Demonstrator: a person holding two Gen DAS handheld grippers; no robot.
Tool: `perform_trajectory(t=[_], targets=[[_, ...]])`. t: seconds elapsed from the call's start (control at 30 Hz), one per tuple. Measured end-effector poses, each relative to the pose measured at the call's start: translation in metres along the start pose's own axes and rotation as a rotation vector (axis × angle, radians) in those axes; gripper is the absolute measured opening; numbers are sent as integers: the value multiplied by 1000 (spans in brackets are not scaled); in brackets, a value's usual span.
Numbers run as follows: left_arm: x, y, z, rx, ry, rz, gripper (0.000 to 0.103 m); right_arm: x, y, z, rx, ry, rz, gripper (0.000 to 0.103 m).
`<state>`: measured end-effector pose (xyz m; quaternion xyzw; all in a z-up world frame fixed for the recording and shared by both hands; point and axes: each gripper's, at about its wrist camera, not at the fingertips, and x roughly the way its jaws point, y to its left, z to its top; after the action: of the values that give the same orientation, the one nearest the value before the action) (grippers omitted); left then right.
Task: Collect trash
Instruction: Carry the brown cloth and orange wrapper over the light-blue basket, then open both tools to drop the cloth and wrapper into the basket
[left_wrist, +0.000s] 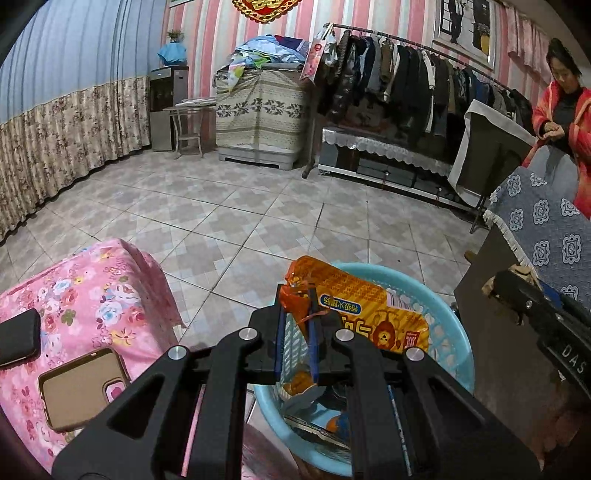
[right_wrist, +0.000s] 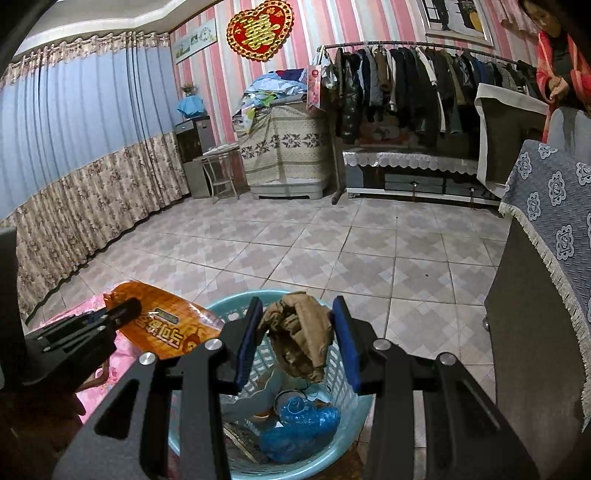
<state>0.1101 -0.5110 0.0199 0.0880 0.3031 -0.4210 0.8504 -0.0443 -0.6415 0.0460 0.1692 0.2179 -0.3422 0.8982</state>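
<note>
Two fisheye views look down over a light-blue plastic waste basket (right_wrist: 343, 384) standing on a tiled floor (right_wrist: 332, 251) beside a bed with a pink floral cover (left_wrist: 92, 295).

In the left wrist view, the left hand-held gripper (left_wrist: 297, 317) is pressed together, pinching the torn corner of an orange snack wrapper (left_wrist: 373, 314). The wrapper stretches toward 2 o'clock from the fingertips and hangs over the basket's far rim (left_wrist: 454, 325). On the bed cover, at 9 o'clock from the gripper, lies a phone in a tan case (left_wrist: 74, 387), with a dark object (left_wrist: 18, 339) just beyond it.

In the right wrist view, the right hand-held gripper (right_wrist: 295, 332) is spread fairly wide, its blue pads (right_wrist: 245, 343) touching either side of a crumpled brown paper wad (right_wrist: 299, 336) held above the basket. Whether the pads press it firmly cannot be told. Inside the basket, at 6 o'clock from the wad, sits a crumpled blue plastic bag (right_wrist: 299, 428) among other scraps. At 9 o'clock the left gripper appears with the orange wrapper.
</note>
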Motion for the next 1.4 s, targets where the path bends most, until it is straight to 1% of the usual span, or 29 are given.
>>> perform_trajectory(t=[0.23, 0.47, 0.77, 0.83, 0.9, 1.1, 1.17, 1.2, 1.4], targets=[[1, -2, -1, 6, 7, -6, 9, 1, 0, 1, -5, 1, 7, 39], [4, -3, -3, 12, 8, -5, 9, -1, 10, -1, -12, 7, 13, 39], [5, -3, -5, 19, 9, -6, 9, 0, 9, -1, -6, 4, 21, 41], [6, -3, -5, 18, 9, -2, 13, 0, 10, -2, -8, 6, 23, 41], [6, -4, -5, 18, 8, 6, 32, 0, 11, -2, -11, 7, 20, 41], [7, -4, -6, 17, 6, 8, 40, 0, 11, -2, -9, 6, 18, 41], [7, -4, -6, 13, 4, 9, 43, 1, 9, -1, -8, 6, 15, 44], [7, -4, -6, 11, 5, 6, 43, 1, 10, -1, -6, 6, 16, 45], [6, -7, -5, 17, 2, 5, 43, 1, 10, 0, -7, 5, 16, 45]])
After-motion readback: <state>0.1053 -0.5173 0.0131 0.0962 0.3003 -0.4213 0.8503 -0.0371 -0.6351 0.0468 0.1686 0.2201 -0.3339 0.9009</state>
